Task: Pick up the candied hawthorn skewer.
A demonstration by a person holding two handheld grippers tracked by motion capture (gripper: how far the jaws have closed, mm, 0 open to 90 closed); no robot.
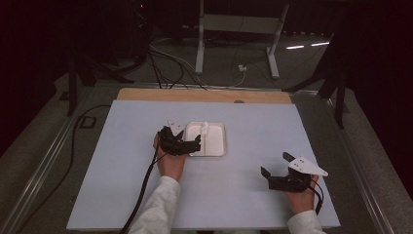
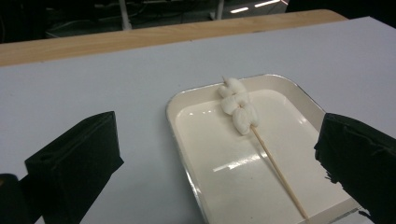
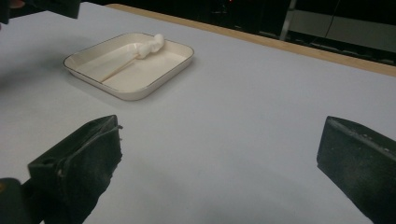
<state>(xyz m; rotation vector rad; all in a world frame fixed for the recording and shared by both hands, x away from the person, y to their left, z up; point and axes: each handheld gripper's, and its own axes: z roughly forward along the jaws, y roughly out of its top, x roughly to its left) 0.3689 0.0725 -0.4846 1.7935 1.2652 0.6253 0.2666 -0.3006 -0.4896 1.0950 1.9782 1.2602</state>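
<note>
**Skewer waits in the tray, left jaws wide around it**

Skewer of white marshmallow-like pieces lies flat in the shallow cream tray, its bare wooden end toward the left gripper and the loaded end toward the tray's far rim. Nearest the person, the right gripper rests low over the right part of the table, jaws spread wide and empty, well apart from the tray. The left gripper sits at the tray's near-left edge, jaws also wide and holding nothing. In the left gripper view one jaw stands outside the tray's left rim and the other over its right side, so the stick runs between them, closer to the right jaw.

The step in hand looks like a pick of the skewer by its bare stick. To do it well, the left gripper should probably shift until both jaws stand inside the rim, either side of the stick, then come down near the tray floor before closing. A grip on the wood, short of the soft pieces, would avoid crushing them. The stick is thin and lies flat, so a shallow, careful close is likely needed, or it may roll aside. Beyond the tray the table is bare up to its wooden far edge.
</note>
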